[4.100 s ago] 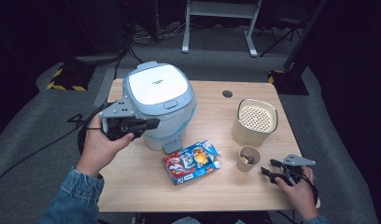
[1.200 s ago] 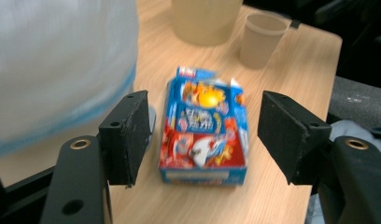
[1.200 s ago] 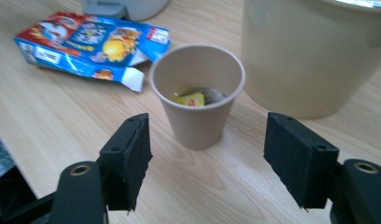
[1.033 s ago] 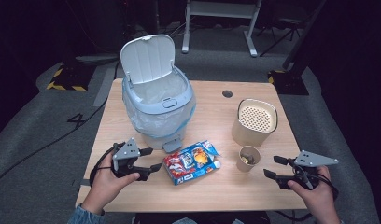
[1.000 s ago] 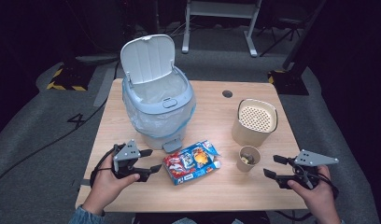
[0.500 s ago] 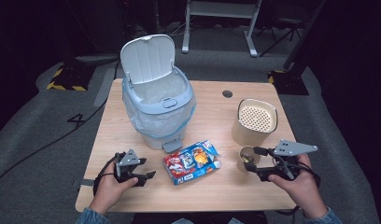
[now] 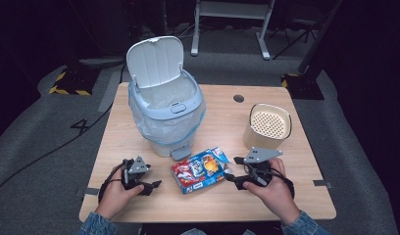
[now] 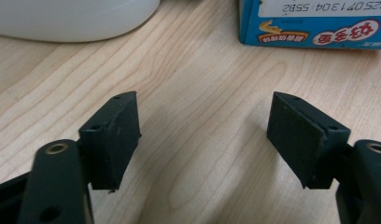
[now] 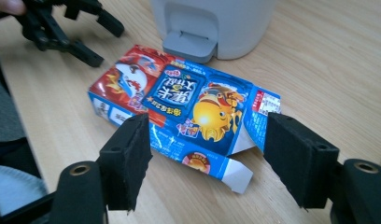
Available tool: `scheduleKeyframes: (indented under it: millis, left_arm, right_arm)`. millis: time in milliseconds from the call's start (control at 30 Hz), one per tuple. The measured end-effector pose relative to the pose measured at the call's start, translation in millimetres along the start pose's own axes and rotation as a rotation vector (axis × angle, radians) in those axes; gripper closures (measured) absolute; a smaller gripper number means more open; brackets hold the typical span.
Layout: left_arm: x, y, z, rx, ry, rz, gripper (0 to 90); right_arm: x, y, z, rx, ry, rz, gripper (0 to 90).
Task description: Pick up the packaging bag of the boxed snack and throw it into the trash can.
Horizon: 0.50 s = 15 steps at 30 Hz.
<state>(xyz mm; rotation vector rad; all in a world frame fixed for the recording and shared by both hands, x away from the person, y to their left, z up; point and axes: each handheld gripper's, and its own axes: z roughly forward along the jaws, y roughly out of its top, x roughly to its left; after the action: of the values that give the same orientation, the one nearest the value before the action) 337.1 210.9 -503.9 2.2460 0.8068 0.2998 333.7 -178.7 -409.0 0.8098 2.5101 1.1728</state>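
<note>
An open-lidded bin [image 7: 166,115] and a beige container [image 7: 268,126] stand apart.

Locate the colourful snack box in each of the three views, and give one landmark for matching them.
High view: snack box lies flat on the table's near middle, between the two grippers.
Left gripper view: top right corner, its blue end wall beyond the open fingers.
Right gripper view: centre, just ahead of the open fingers, end flaps open.
Shared landmark: the bin's grey foot pedal, just behind the box; the left gripper view has the bin's pale base.

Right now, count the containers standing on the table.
2: the pedal bin with its lid up at the table's far left, and the beige perforated-top canister at the right. The right hand may hide another.
</note>
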Motion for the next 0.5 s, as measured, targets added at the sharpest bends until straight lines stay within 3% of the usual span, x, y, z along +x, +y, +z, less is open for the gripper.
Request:
scheduleKeyframes:
  millis: [33,67,133,167,500]
  left_arm:
    - [0.0,0.0,0.0,0.000,0.000,0.000,22.6]
    - [-0.3,0.8,0.8,0.000,0.000,0.001,22.4]
    - [-0.1,0.9,0.9,0.000,0.002,0.005,22.3]
    - [-0.2,0.8,0.8,0.000,0.001,0.004,22.3]
    - [-1.3,0.4,0.5,0.001,0.005,0.001,22.3]
  right_arm:
    - [0.0,0.0,0.0,0.000,0.000,0.000,32.6]
    - [0.2,0.7,10.8,0.027,-0.040,-0.018,35.0]
    - [-0.3,1.1,15.9,0.041,-0.057,-0.018,35.9]
    - [-2.3,1.0,26.3,0.055,-0.081,-0.001,38.1]
    - [-11.0,-2.0,62.9,0.123,-0.165,0.024,45.5]
